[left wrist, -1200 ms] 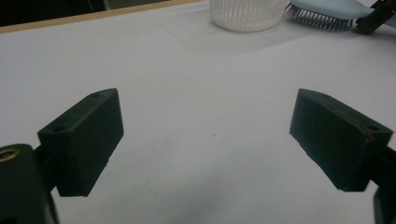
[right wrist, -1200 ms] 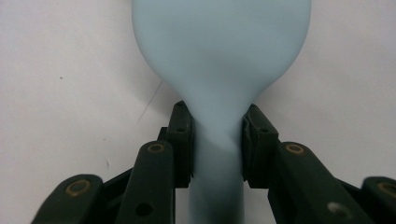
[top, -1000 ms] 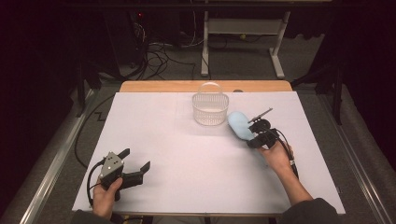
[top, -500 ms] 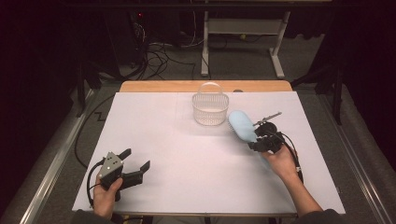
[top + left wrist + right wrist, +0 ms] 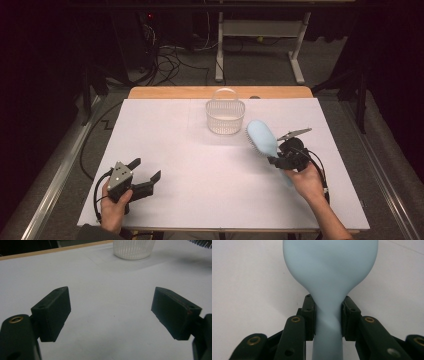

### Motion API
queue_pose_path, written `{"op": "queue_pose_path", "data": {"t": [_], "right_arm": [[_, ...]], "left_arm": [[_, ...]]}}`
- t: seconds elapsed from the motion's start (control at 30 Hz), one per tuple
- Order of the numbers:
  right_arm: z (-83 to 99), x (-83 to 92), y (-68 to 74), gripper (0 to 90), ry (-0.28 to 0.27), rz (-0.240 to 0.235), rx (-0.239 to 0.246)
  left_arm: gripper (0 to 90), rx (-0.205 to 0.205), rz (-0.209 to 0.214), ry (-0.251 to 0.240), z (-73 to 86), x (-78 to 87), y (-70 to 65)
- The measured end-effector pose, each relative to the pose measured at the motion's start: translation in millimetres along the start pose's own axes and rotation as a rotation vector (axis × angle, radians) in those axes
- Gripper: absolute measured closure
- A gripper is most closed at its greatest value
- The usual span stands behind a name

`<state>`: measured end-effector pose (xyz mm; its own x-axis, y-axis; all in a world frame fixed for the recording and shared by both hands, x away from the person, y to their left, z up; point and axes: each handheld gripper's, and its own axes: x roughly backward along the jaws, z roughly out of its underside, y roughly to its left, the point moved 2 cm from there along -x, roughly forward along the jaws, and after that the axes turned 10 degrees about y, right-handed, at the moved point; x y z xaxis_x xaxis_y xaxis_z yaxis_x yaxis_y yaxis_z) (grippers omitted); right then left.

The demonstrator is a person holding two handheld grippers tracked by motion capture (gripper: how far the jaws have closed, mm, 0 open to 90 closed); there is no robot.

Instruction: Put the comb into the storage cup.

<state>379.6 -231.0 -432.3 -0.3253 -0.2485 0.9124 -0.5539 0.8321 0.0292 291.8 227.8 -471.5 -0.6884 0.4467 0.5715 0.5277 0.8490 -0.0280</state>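
your right gripper (image 5: 278, 159) is pinching the hairbrush (image 5: 262, 138) by its thin neck, so it could swivel and clip the basket (image 5: 225, 116) rim.

A white ribbed basket (image 5: 225, 116) stands at the white table's (image 5: 200, 170) far edge.

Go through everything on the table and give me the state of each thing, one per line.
Hairbrush: lifted off the table, clamped at its handle, head toward the basket.
Basket: upright, looks empty, handle raised.
Right hand-held gripper: shut on the hairbrush.
Left hand-held gripper: open, jaws have just been closing a little, nothing between them.
Table: covered in white.
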Motion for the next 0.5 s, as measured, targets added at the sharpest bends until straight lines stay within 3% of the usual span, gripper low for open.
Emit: {"op": "queue_pose_path", "data": {"t": [0.1, 0.17, 0.27, 0.5], "right_arm": [[2.3, 3.6, 4.5, 70.5, -0.021, -0.012, 0.011], [3.7, 5.7, 7.9, 70.5, -0.034, -0.018, 0.017], [5.8, 7.7, 12.1, 70.5, -0.06, -0.027, 0.025], [12.6, 10.8, 20.0, 70.5, -0.107, -0.054, 0.029]], "left_arm": [[17.0, -0.001, 0.005, 0.006, -1.0, -0.5, -0.6], [16.9, -0.01, 0.03, 0.005, -3.0, -1.1, -2.5], [16.6, -0.024, 0.027, -0.008, -5.7, 0.2, -3.4], [16.4, -0.015, 0.03, -0.012, -9.2, -0.2, -5.1]]}}
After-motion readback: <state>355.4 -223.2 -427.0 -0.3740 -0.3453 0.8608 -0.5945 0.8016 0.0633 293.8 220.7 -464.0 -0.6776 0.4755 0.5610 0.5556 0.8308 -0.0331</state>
